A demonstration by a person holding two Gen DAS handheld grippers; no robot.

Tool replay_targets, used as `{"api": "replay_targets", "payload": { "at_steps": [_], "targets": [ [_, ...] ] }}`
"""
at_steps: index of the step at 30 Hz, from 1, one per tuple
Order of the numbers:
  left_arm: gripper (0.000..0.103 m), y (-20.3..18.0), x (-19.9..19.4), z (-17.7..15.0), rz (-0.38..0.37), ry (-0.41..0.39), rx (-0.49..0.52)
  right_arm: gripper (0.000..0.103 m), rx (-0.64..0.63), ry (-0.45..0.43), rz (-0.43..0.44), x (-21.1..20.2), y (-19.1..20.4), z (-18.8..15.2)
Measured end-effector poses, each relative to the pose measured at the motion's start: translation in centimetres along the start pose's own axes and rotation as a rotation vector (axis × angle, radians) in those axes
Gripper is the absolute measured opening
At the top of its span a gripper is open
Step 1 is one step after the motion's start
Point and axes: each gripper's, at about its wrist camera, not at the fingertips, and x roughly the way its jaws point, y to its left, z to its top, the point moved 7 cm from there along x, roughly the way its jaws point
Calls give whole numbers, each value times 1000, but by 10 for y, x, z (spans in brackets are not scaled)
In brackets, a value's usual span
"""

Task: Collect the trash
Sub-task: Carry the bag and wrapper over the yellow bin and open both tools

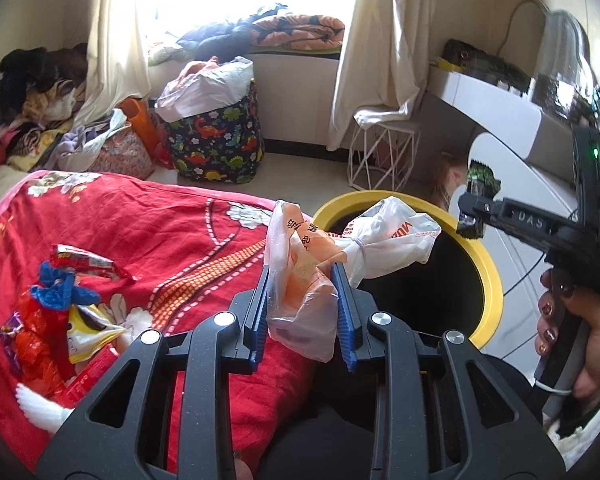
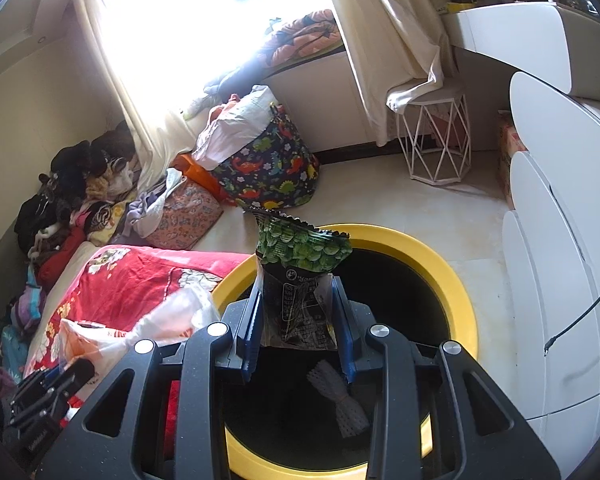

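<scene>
My left gripper (image 1: 301, 276) is shut on a crumpled orange-and-white plastic bag (image 1: 316, 272), held at the edge of the bed next to the bin's yellow rim (image 1: 490, 276). My right gripper (image 2: 297, 284) is shut on a green-and-black snack packet (image 2: 300, 252) that stands upright over the bin (image 2: 456, 280). A white foam net (image 2: 340, 400) lies at the bottom of the bin. In the left wrist view the right gripper (image 1: 468, 216) with its packet (image 1: 482, 178) hangs over the bin's far side, with a hand (image 1: 580, 340) on its grip. Several wrappers (image 1: 60, 300) lie on the red blanket (image 1: 180, 232).
A dinosaur-print basket (image 2: 272, 172) stuffed with bags stands on the floor near the window. A white wire stool (image 2: 440, 140) is by the curtain, and white curved furniture (image 2: 560, 200) lines the right side. Clothes (image 2: 72, 188) are piled at the bed's far end.
</scene>
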Motion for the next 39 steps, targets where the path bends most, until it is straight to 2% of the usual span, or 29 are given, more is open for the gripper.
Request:
{"api": "replay_targets", "payload": {
  "at_steps": [10, 16, 24, 28, 29, 30, 32, 34, 36, 37, 39],
  "targets": [
    [22, -26, 20, -12, -28, 58, 89, 32, 16, -8, -40, 3, -14, -2],
    [22, -43, 36, -23, -64, 123, 170, 33, 27, 10, -47, 8, -20, -7],
    [23, -57, 48, -30, -109, 160, 205, 34, 31, 34, -49, 16, -23, -12],
    [25, -62, 53, -29, -123, 167, 205, 42, 40, 36, -49, 19, -25, -11],
    [27, -62, 54, -28, -127, 167, 204, 52, 43, 38, -50, 20, -26, -12],
    [29, -63, 55, -27, -134, 166, 202, 57, 47, 39, -55, 20, -27, -12],
    [53, -63, 57, -24, -137, 158, 196, 64, 60, 33, -63, 20, -30, -12],
    [56, -62, 57, -21, -146, 152, 176, 66, 76, 31, -70, 20, -33, -12],
    [68, -58, 55, -18, -142, 133, 150, 67, 83, 32, -73, 20, -35, -12],
    [82, -57, 54, -17, -142, 122, 140, 68, 84, 33, -75, 21, -35, -12],
    [87, -55, 48, -13, -156, 93, 116, 69, 80, 32, -81, 21, -36, -12]
  ]
}}
